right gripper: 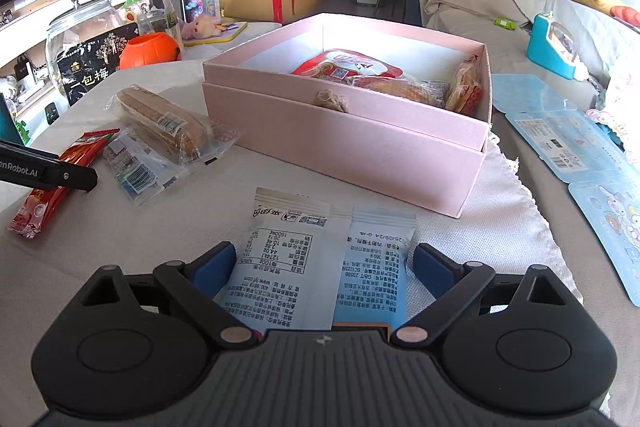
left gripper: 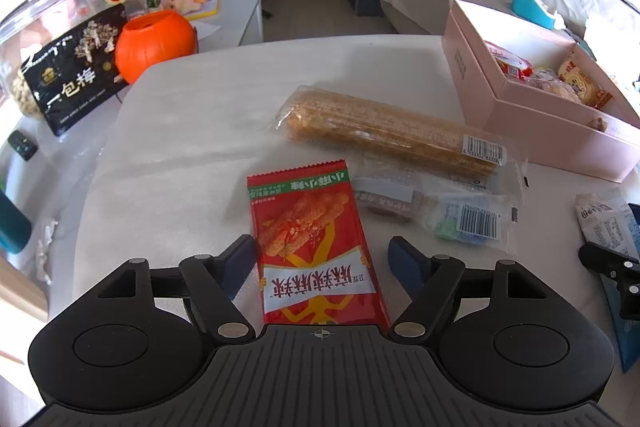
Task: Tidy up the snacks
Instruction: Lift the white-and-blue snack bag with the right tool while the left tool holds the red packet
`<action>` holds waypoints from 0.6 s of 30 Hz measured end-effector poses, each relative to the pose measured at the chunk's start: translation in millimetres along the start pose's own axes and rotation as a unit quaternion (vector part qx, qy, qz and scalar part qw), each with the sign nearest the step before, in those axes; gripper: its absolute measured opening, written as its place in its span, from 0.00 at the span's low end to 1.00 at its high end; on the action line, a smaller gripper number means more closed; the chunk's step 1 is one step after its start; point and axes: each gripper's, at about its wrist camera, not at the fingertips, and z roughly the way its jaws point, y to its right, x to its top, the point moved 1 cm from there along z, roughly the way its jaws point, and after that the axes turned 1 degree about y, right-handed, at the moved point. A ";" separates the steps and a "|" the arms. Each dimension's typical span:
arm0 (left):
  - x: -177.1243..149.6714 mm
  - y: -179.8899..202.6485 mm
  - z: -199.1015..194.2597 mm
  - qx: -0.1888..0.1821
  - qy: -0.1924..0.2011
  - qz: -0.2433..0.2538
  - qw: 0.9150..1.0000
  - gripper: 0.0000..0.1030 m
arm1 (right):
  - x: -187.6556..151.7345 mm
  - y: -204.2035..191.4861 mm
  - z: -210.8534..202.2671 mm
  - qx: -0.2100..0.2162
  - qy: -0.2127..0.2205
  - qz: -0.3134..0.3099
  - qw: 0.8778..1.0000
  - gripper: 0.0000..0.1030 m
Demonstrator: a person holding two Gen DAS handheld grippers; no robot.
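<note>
A red snack packet [left gripper: 316, 247] printed with "麻辣麻辣" is seen flat on the white table [left gripper: 192, 131], between the spread fingers of the left gripper [left gripper: 322, 259], ungripped. At 1 o'clock, a pink box [left gripper: 532, 123] holds snacks. The right gripper [right gripper: 324, 267], marked by nothing readable, is spread around a white-and-blue sachet [right gripper: 316, 267], neither pad clearly pressing it.

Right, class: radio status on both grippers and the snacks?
Left gripper open over red packet. Right gripper open astride white packet. Pink box unobstructed.
</note>
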 end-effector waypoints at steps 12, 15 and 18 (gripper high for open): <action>-26.0 24.1 -31.0 -0.101 -0.028 0.024 0.994 0.70 | 6.8 4.4 -6.1 0.042 -0.060 -0.018 0.997 0.95; -32.2 35.8 -34.1 -0.119 -0.028 0.036 0.992 0.71 | 8.6 12.1 -13.8 0.061 -0.072 0.009 0.995 0.93; -31.7 39.4 -31.2 -0.114 -0.021 0.034 0.993 0.75 | 8.6 13.9 -15.7 0.069 -0.079 0.023 0.994 0.93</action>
